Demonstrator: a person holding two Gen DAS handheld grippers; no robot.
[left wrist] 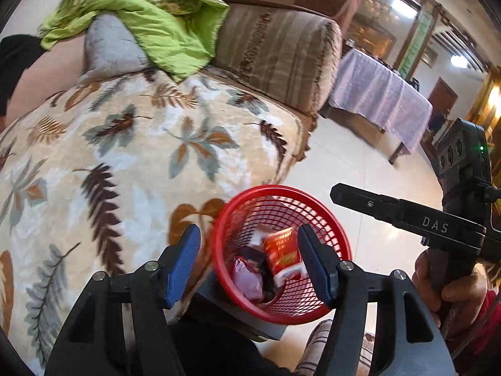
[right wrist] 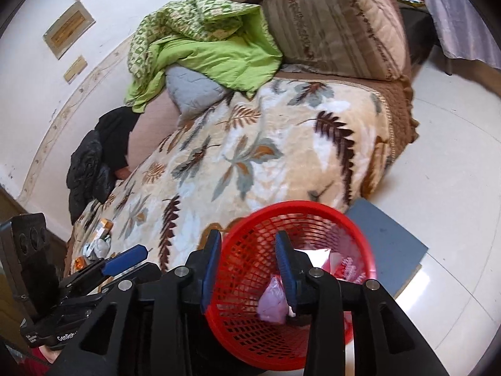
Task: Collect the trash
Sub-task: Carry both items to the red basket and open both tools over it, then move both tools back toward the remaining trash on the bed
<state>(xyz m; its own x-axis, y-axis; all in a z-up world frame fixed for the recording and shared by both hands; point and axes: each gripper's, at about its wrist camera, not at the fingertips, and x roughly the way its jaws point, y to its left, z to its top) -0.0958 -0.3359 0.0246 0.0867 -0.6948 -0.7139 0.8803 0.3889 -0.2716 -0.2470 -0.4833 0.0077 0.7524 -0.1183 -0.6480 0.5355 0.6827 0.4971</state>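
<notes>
Red trash basket beside the sofa, both hand-held grippers poised over it with nothing held.

The red mesh basket (left wrist: 281, 253) stands on a grey board (right wrist: 388, 244) on the pale tiled floor (right wrist: 454, 156), right against the edge of the leaf-patterned blanket (left wrist: 131, 156) that covers the sofa. Inside lie a red-and-white packet (left wrist: 281, 255) and a pink wrapper (left wrist: 247, 279). The left hand-held gripper (left wrist: 249, 263) hangs above the basket's near rim, its blue pads (left wrist: 183, 266) partly apart with nothing between them. The right hand-held gripper (right wrist: 247, 269) sits over the rim too, its jaws narrower and likewise holding nothing. More scraps (right wrist: 100, 241) lie on the blanket's far end. A green quilt (right wrist: 203, 53) is heaped at the sofa's back beside a striped cushion (right wrist: 338, 25).
</notes>
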